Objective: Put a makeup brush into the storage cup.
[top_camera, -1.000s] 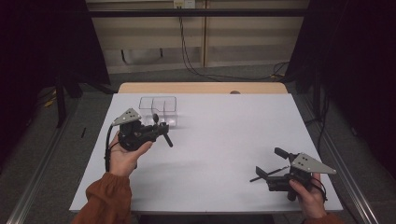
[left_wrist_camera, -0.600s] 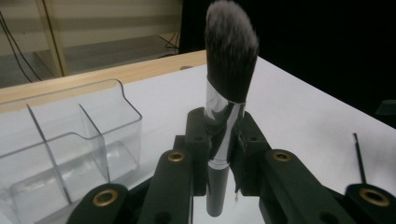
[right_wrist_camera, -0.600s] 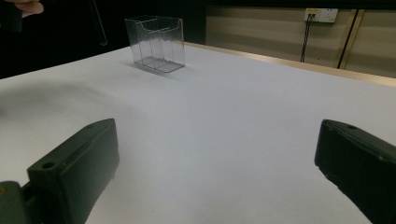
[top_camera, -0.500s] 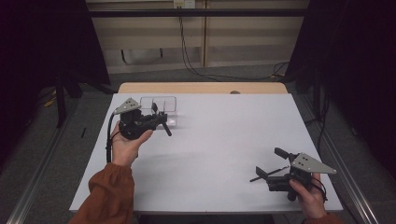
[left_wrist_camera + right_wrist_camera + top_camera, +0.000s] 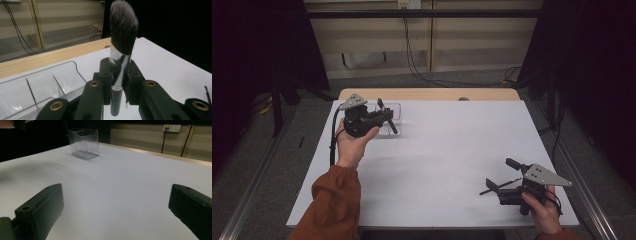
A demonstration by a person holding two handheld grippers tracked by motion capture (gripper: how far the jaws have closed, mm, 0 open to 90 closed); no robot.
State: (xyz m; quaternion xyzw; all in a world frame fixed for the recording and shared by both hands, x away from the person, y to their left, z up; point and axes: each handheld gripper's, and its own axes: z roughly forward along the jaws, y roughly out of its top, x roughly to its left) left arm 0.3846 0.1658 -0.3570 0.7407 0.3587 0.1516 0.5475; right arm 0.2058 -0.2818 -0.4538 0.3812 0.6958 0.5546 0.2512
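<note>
My left gripper (image 5: pixel 384 118) is shut on a makeup brush (image 5: pixel 380 104) and held above the table's far left, right over a clear plastic organizer (image 5: pixel 396 111). In the left gripper view the jaws (image 5: pixel 119 72) clamp the brush's shiny ferrule (image 5: pixel 120 58). Its dark bristles (image 5: pixel 123 25) point up and its black handle hangs below. The organizer's compartments (image 5: pixel 50 80) lie just beneath to the left. My right gripper (image 5: pixel 497 178) rests near the front right edge, open with nothing between its jaws (image 5: pixel 117 205). From there the organizer (image 5: pixel 84 143) stands far off.
The white tabletop (image 5: pixel 452 150) ends in a wooden strip (image 5: pixel 427 94) at the far side. Cables (image 5: pixel 422 65) trail on the floor beyond. Dark curtains flank both sides.
My left hand has carried the brush away from the person and slightly up, from the near-left area to over the organizer. The right hand has stayed put.
</note>
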